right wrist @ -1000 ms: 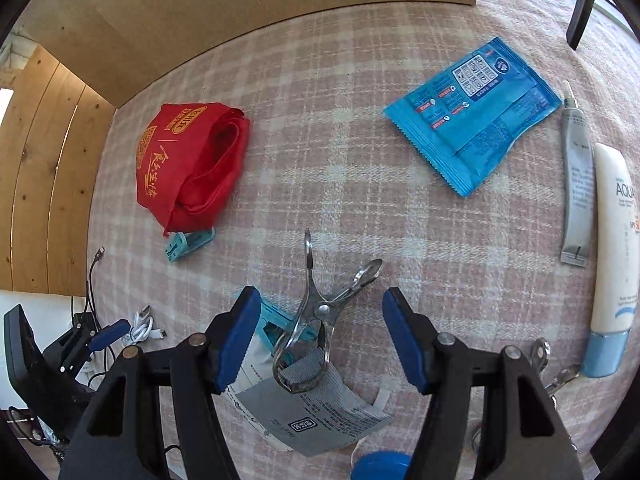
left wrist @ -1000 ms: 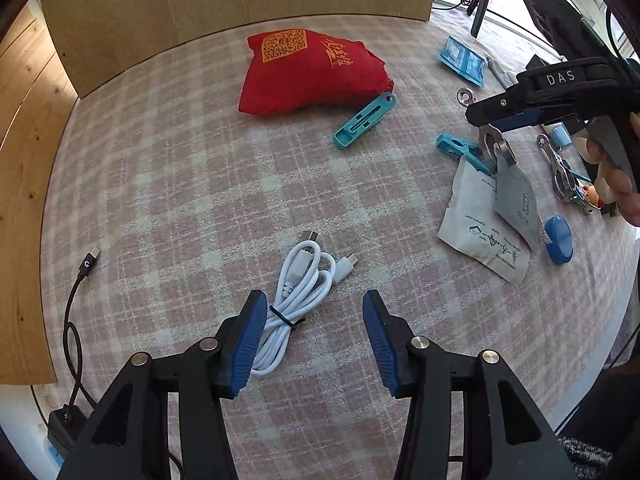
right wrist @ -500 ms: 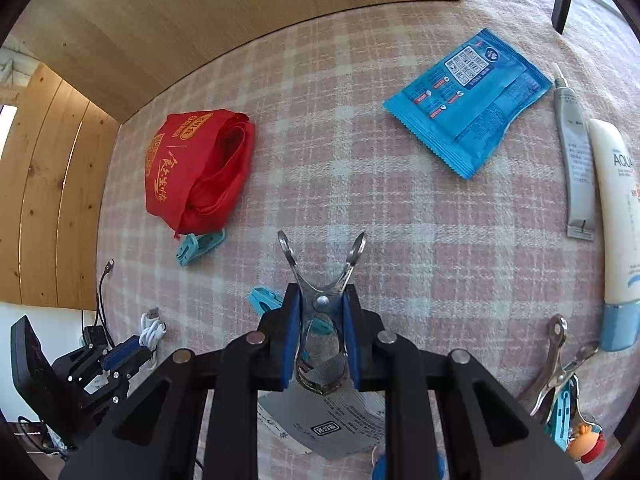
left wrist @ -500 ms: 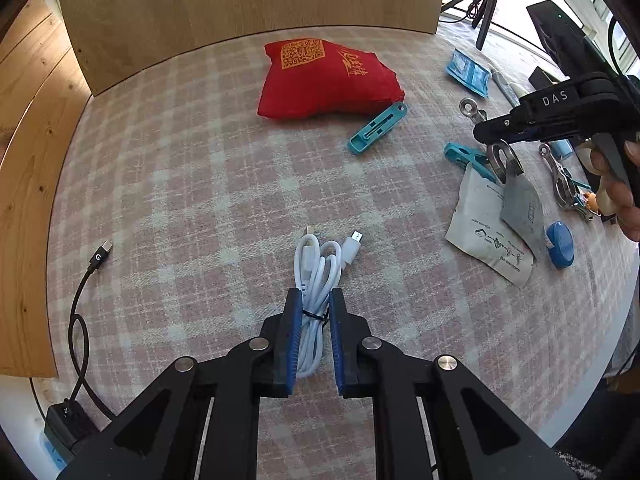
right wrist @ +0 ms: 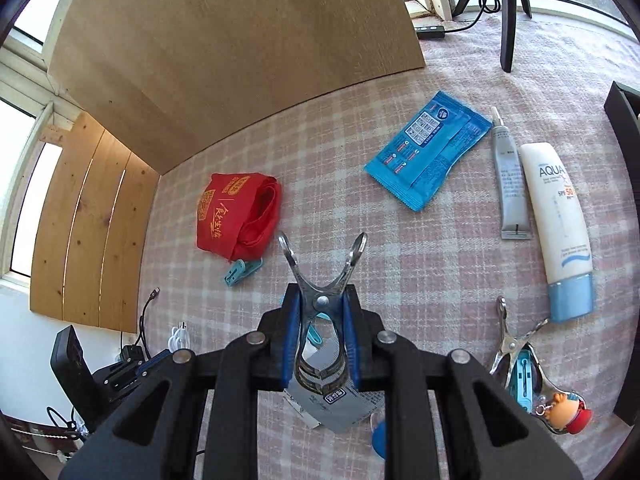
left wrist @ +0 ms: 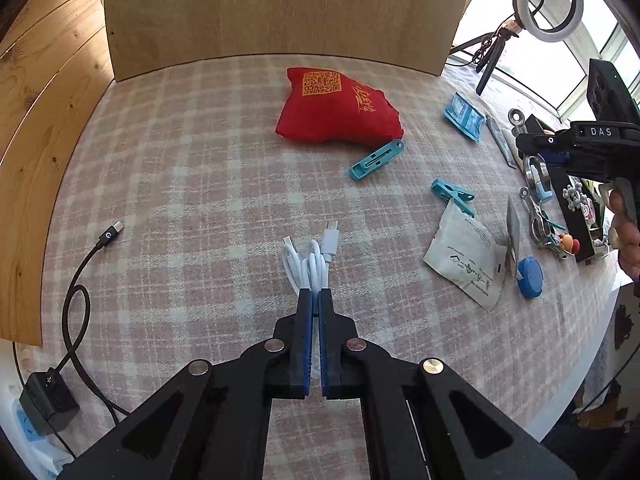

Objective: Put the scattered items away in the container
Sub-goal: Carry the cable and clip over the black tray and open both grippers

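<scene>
My left gripper has its jaws closing tight on a bundled white USB cable, whose plugs stick out ahead of the blue pads. My right gripper is shut on a metal spring clip, handles pointing forward. A grey sachet hangs from the clip's jaws, above the checked tablecloth. In the left wrist view the right gripper hangs at the far right, beside a black box. A red cloth bag lies at the back.
Scattered on the cloth are two teal clips, a white packet, a blue disc, a blue wipes pack, a grey tube, a sunscreen tube, another metal clip and a black charger cable.
Both grippers went from open to shut. The left closed on the white cable and rose a little. The right closed on the metal clip and lifted it with the sachet hanging.
</scene>
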The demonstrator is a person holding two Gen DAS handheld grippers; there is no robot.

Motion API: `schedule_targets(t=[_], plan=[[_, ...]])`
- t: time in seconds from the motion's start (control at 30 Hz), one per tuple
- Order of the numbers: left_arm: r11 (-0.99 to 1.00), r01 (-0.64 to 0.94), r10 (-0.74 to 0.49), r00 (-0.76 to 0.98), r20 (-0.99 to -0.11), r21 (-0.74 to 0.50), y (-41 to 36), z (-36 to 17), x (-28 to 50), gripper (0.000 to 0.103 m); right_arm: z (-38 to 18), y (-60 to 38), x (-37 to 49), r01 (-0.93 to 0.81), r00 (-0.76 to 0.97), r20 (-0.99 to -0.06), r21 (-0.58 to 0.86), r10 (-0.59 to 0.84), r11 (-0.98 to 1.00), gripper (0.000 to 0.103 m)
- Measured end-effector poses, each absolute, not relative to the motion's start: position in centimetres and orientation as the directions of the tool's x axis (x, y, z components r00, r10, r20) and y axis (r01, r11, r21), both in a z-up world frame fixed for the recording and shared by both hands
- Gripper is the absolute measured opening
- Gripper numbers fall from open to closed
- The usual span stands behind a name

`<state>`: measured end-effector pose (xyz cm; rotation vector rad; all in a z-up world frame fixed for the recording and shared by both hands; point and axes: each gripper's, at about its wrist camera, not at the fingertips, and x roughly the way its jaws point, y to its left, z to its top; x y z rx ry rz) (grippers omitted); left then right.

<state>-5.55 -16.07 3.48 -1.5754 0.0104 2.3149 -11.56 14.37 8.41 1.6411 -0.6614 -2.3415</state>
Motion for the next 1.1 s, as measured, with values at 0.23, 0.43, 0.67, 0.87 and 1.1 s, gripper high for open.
schedule_targets(t=[0.23,0.43,0.67,0.87,1.1], plan=[[-0.934,-0.29,0.312,-0.383,-0.87,-0.208,-15.9,7.0,-5.1,0.002,10.8,15.3,-10.1,-0.065,-0.4,-0.809,0.495,-0.431,-0.867,0.02],[-0.911,-0.353,0.359,-0.423,-0.832,-0.214,-12.4,10.3,-4.2,0.002,11.9,18.6,-6.5,-0.076,-0.432,-0.79,0.513,-0.435,-0.855,0.02],[-0.878,-0.423,0.41,-0.419,-0.81,-0.225,-5.3,12.9,-3.3,0.002,13.3,26.4,-2.4,-0.105,-0.479,-0.782,0.502,-0.399,-0.859,0.02],[-0.844,-0.477,0.457,-0.404,-0.793,-0.243,3.0,14.1,-2.0,0.002,14.5,35.9,0.8,-0.138,-0.516,-0.788,0.462,-0.334,-0.876,0.02],[-0.788,-0.542,0.527,-0.349,-0.775,-0.292,15.1,13.9,-0.4,0.002,14.4,48.0,4.6,-0.225,-0.543,-0.805,0.415,-0.24,-0.882,0.02]])
